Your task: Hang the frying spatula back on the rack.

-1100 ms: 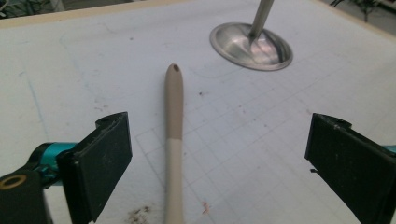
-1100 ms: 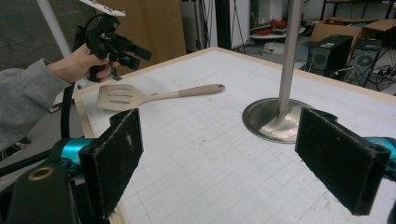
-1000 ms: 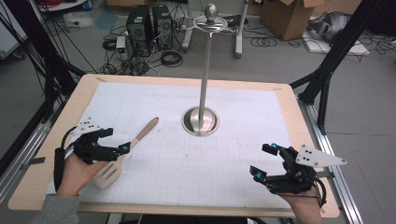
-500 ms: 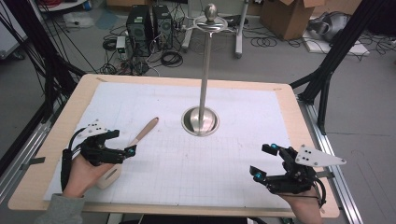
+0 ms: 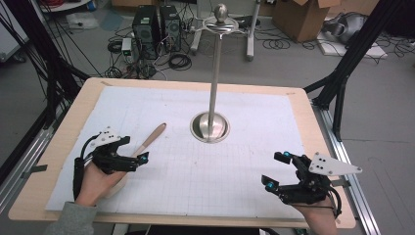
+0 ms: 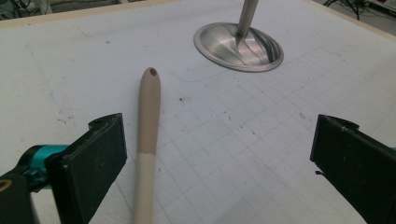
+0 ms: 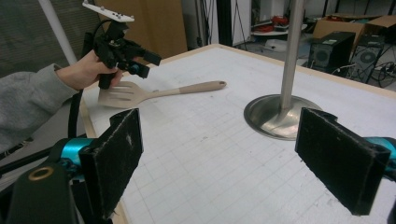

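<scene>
A beige spatula lies on the white grid mat, its handle pointing toward the metal stand. My left gripper hovers open above the spatula's head end. In the left gripper view the handle runs up between the wide jaws, close to the left one, touching neither. From the right gripper view the spatula's slotted head shows under the left gripper. My right gripper stands open and empty near the front right of the mat.
The stand's round base and tall pole rise at the middle of the mat. The wooden table edge frames the mat. Computers, cables and boxes sit on the floor beyond.
My left gripper has moved right and slightly forward over the spatula's head, which the hand now covers in the high view. The right gripper has stayed put.
</scene>
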The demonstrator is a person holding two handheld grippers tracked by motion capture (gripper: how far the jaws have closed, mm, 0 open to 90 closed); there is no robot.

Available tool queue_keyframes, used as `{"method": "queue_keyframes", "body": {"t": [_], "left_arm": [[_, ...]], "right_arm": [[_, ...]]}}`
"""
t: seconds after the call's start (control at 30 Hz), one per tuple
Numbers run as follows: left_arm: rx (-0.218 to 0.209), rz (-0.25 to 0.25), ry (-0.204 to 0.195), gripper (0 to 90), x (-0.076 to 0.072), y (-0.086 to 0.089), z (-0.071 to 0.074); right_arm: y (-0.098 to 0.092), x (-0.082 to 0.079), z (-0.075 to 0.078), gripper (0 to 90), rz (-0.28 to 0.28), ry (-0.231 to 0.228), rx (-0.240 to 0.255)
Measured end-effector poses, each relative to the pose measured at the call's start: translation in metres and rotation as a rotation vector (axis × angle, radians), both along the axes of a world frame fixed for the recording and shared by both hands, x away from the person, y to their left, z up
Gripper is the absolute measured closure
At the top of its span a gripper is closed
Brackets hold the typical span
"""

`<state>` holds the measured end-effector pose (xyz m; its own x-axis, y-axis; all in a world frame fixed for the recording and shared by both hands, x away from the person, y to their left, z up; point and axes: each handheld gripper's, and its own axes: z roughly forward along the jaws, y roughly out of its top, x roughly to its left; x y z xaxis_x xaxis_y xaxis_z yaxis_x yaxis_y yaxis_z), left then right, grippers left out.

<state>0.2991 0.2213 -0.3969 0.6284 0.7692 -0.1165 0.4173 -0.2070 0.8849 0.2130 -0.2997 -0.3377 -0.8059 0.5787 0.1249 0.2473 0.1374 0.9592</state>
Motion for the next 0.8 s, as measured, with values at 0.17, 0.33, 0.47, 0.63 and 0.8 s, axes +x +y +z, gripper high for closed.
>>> {"method": "queue_keyframes", "body": {"t": [0.17, 0.33, 0.47, 0.63, 0.8], "left_arm": [[0.003, 0.007, -0.015, 5.2, 0.004, 0.001, -0.002], [0.012, 0.001, -0.01, 5.2, 0.01, 0.002, -0.005], [0.027, 0.012, -0.001, 5.2, 0.012, 0.003, -0.009], [0.041, 0.022, 0.01, 7.9, 0.013, 0.005, -0.011], [0.051, 0.03, 0.007, 9.1, 0.013, 0.006, -0.014]], "right_arm": [[0.0, -0.001, -0.001, 14.2, 0.003, 0.011, -0.007], [-0.001, -0.003, -0.002, 14.2, 0.002, 0.017, -0.01], [-0.003, -0.004, -0.002, 14.2, -0.004, 0.015, -0.009], [-0.003, -0.005, -0.002, 14.2, -0.008, 0.013, -0.009], [-0.002, -0.004, -0.003, 14.2, -0.003, 0.023, -0.015]]}}
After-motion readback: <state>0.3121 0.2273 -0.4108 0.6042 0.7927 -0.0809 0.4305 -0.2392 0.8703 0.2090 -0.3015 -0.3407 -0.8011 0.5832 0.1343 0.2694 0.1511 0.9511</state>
